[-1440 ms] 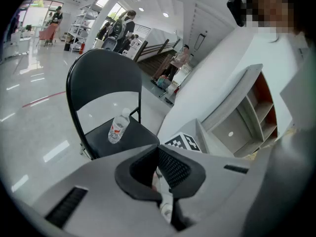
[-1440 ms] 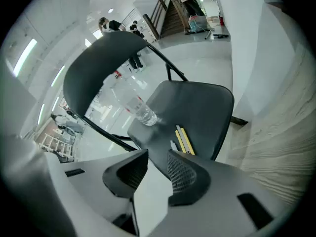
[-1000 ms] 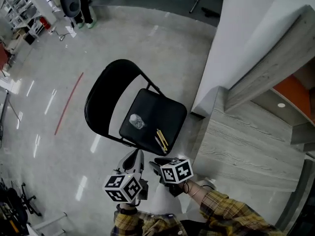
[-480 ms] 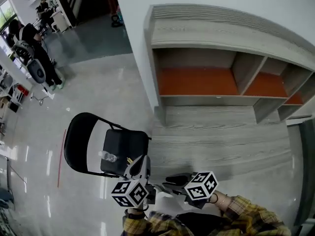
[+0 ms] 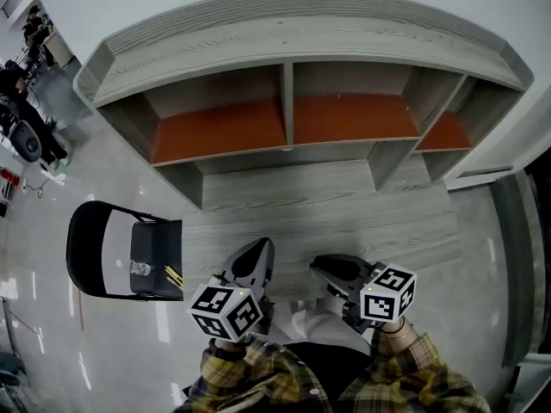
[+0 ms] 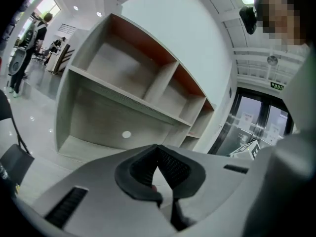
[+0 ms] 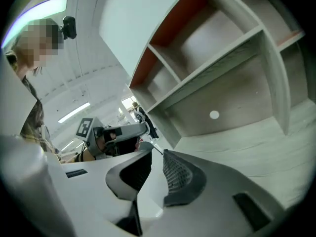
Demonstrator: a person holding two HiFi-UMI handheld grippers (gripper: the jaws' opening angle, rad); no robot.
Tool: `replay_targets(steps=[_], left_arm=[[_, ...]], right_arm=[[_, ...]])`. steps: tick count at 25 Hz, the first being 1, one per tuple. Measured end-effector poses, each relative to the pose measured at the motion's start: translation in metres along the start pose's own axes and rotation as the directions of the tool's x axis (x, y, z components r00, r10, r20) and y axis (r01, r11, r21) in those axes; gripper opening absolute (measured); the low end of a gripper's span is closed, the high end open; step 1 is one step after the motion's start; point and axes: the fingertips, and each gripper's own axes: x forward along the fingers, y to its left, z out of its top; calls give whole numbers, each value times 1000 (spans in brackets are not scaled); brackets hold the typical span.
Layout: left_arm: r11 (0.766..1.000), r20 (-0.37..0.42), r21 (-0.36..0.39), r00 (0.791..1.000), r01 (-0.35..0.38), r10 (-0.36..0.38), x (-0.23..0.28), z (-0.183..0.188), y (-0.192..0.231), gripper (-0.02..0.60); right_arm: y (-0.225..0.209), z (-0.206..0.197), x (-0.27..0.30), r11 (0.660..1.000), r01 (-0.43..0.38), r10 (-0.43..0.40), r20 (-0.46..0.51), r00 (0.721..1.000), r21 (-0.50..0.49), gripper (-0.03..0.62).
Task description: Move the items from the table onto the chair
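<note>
Grey woodgrain shelving [image 5: 297,34], black folding chair [image 5: 85,249]

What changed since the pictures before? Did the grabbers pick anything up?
The person turned from the chair to the shelf, so the chair slid from the middle of the head view to its left edge. Both grippers swung round too. The right gripper has just been closing its jaws on nothing; the left gripper is shut and empty. Nothing was grabbed or dropped. The bottle and yellow sticks stayed on the seat.
</note>
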Motion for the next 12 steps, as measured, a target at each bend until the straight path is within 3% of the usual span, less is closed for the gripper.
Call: replay_targets(steps=[2, 6, 12], left_arm=[[999, -23, 12, 999, 44, -44, 15, -5, -22, 3], [993, -67, 33, 992, 110, -108, 28, -12, -53, 3], [979, -93, 62, 978, 192, -186, 33, -3, -74, 3]], right_arm=[[-9, 14, -24, 998, 37, -35, 43, 998, -42, 46], [-11, 24, -58, 982, 148, -137, 98, 986, -114, 29], [-11, 42, -83, 941, 308, -280, 191, 941, -139, 18]])
